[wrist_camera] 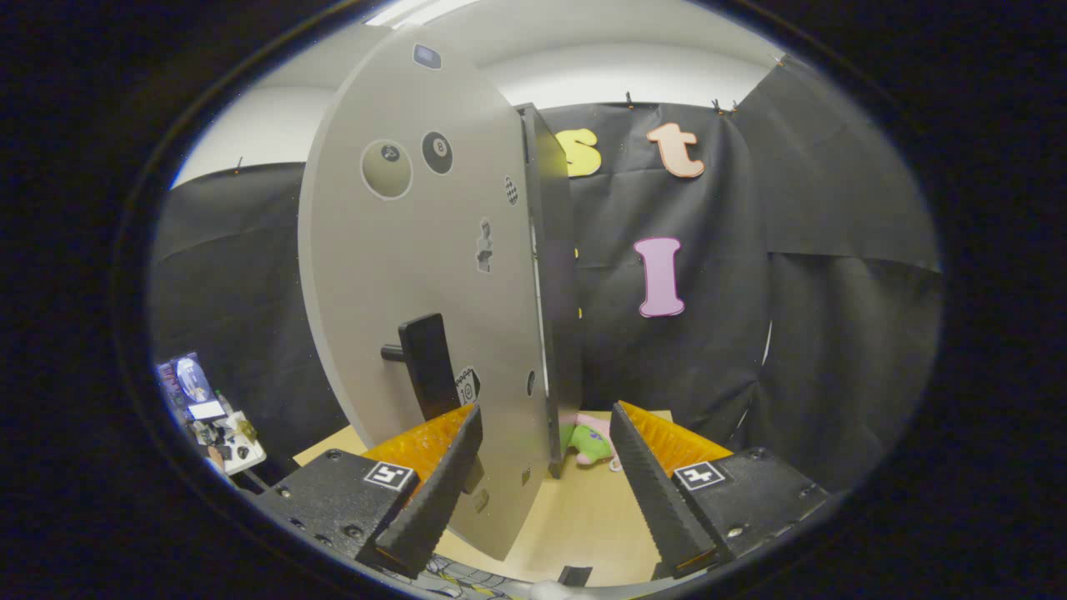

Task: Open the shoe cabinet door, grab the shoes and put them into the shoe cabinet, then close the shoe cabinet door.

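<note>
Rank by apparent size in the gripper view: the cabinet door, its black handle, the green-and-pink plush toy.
1. Cabinet door, by far the largest; it is also nearest, passing between the open tool's fingers.
2. Black handle.
3. Plush toy, partly hidden behind the door, farther off, so its rank is unsure.

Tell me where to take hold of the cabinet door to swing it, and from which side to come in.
Probably by its black handle, which stands off the door face on a short stem, leaving a gap behind for one finger. Come at it from the door's front face, just beyond the left finger. The gripper is open, straddling the door's free edge, so pinching that thin edge is another option.
</note>
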`<state>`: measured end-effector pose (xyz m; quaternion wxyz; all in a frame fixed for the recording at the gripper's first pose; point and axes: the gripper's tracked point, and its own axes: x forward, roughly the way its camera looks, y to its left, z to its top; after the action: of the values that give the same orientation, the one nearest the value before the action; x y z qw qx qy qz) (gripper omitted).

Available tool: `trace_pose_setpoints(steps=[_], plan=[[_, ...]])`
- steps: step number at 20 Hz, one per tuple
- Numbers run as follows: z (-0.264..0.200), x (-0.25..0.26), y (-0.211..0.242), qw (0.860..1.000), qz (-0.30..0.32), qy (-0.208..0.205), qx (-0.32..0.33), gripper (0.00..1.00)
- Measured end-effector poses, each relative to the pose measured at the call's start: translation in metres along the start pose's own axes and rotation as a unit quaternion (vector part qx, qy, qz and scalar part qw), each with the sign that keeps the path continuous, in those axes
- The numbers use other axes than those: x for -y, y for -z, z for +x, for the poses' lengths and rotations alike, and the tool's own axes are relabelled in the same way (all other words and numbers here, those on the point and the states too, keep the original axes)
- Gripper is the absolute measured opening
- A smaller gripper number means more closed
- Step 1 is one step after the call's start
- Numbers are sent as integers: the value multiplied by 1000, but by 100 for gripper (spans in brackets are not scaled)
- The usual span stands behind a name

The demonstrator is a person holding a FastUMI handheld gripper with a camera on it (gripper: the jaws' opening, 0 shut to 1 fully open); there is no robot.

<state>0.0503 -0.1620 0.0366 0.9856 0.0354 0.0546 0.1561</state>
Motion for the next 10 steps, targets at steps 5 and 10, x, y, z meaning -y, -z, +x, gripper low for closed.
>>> trace_pose_setpoints(steps=[5,10], plan=[[-2,-9,-1,1000,-5,25,0,97],[-4,-32,3,998,1,63,1,97]])
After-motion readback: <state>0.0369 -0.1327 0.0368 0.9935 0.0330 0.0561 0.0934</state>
